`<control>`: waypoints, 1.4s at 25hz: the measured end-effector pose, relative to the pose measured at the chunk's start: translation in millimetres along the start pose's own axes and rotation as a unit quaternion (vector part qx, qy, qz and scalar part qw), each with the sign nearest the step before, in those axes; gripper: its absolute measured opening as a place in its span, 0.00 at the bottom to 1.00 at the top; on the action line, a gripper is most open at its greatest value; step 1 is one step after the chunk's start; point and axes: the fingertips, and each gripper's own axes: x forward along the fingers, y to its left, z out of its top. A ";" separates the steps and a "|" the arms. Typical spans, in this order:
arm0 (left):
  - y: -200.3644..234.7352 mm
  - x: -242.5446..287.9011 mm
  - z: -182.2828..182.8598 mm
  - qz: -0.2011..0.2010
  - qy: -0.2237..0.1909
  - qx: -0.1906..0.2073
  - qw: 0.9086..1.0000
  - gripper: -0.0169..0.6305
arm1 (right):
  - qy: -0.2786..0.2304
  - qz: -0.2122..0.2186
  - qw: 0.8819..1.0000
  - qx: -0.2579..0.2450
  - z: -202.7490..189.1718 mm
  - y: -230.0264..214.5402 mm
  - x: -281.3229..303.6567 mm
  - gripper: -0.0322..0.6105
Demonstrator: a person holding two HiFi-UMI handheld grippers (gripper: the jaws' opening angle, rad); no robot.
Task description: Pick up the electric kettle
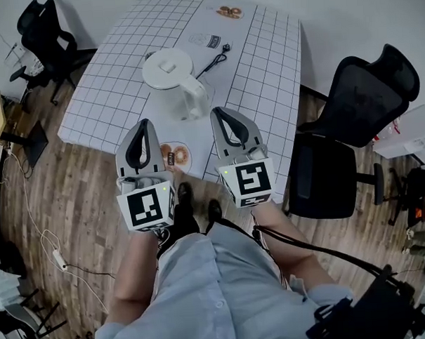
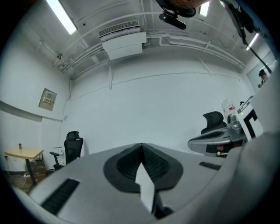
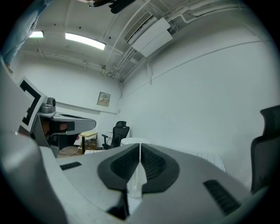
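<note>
The white electric kettle (image 1: 169, 73) stands on the grid-patterned table (image 1: 117, 85), its handle (image 1: 197, 97) turned toward me. My left gripper (image 1: 144, 125) is held near the table's front edge, below and left of the kettle, jaws shut and empty. My right gripper (image 1: 217, 113) sits just right of the handle, apart from it, also shut with nothing in it. In the left gripper view the closed jaws (image 2: 141, 148) point at a white wall. The right gripper view shows its closed jaws (image 3: 140, 148) with the kettle's lid (image 3: 131, 141) just beyond them.
A black power cable (image 1: 213, 60) lies behind the kettle. Doughnut pictures mark the table at the front (image 1: 175, 156) and far edge (image 1: 229, 11). A black office chair (image 1: 351, 131) stands right of the table, another (image 1: 45, 32) at the far left.
</note>
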 end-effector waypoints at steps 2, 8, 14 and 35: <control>3.9 3.5 -7.0 -0.003 0.004 0.000 1.000 0.02 | 0.005 -0.005 1.000 0.006 -5.1 -2.0 5.4 0.06; 22.5 16.5 -37.1 -0.008 0.025 -0.016 1.000 0.02 | 0.005 -0.030 1.000 0.004 -18.7 4.7 14.6 0.14; 26.0 31.3 -60.8 -0.026 0.042 -0.026 0.998 0.02 | 0.006 -0.055 0.998 -0.002 -37.2 6.0 28.4 0.29; 73.1 91.9 -122.9 -0.046 0.102 -0.043 0.993 0.02 | 0.076 -0.202 0.976 -0.009 -87.3 -41.8 91.7 0.35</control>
